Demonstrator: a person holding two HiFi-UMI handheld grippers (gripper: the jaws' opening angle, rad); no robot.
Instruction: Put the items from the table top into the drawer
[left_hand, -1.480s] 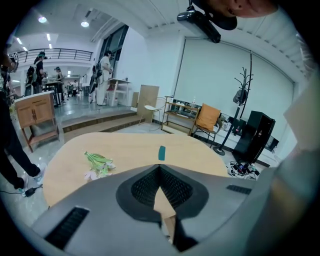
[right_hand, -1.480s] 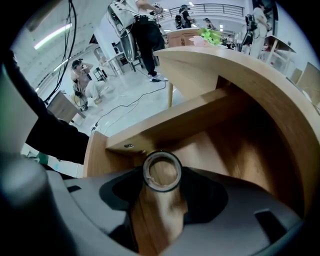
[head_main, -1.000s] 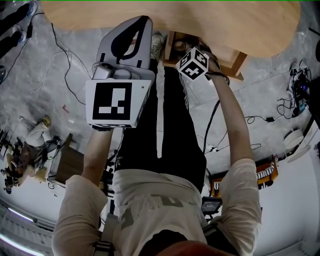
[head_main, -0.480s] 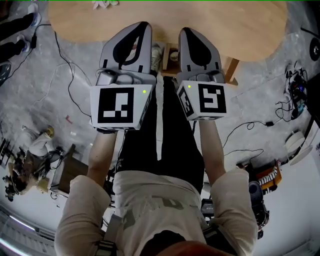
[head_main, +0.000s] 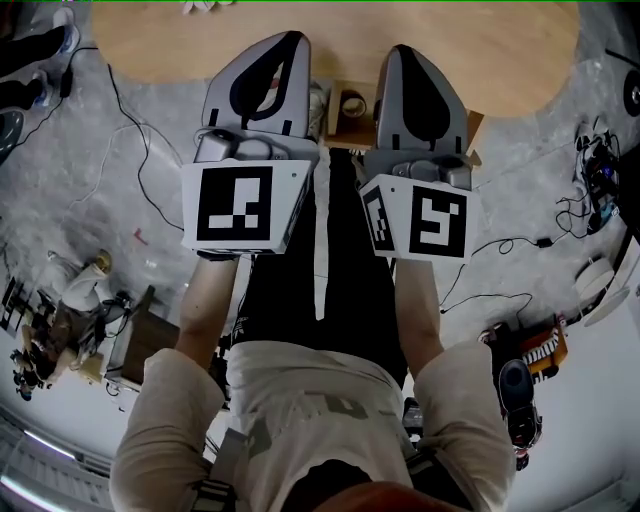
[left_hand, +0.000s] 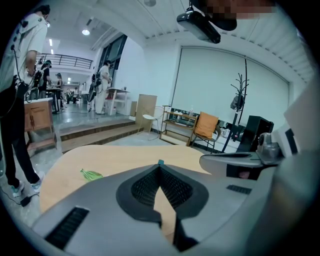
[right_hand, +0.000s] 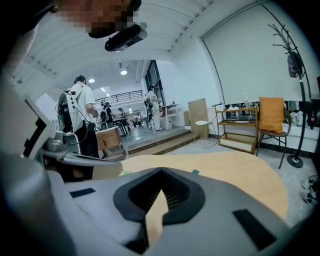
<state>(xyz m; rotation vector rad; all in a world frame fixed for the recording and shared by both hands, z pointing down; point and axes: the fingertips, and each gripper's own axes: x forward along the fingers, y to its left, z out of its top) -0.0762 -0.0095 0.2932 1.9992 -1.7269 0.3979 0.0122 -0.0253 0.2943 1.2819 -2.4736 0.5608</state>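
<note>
The round wooden table top (head_main: 480, 50) lies ahead, and the open drawer (head_main: 472, 124) juts out under its near edge, with a ring-shaped item (head_main: 352, 101) inside. My left gripper (head_main: 285, 38) and right gripper (head_main: 405, 50) hover side by side over that edge, both shut and empty. In the left gripper view the left gripper (left_hand: 160, 165) points at a small teal item (left_hand: 160, 162), with a green leaf-like item (left_hand: 91, 174) to its left. The right gripper (right_hand: 161, 171) faces the same teal item (right_hand: 195, 172).
Cables (head_main: 130, 110) trail over the grey floor on both sides of the person's legs. A box (head_main: 135, 340) stands on the floor at the left. Beyond the table are people (right_hand: 82, 117), a chair (right_hand: 272, 120) and a coat rack (left_hand: 242, 95).
The right gripper has come up out of the drawer and now sits beside the left one, pointing across the table. The left gripper has barely moved.
</note>
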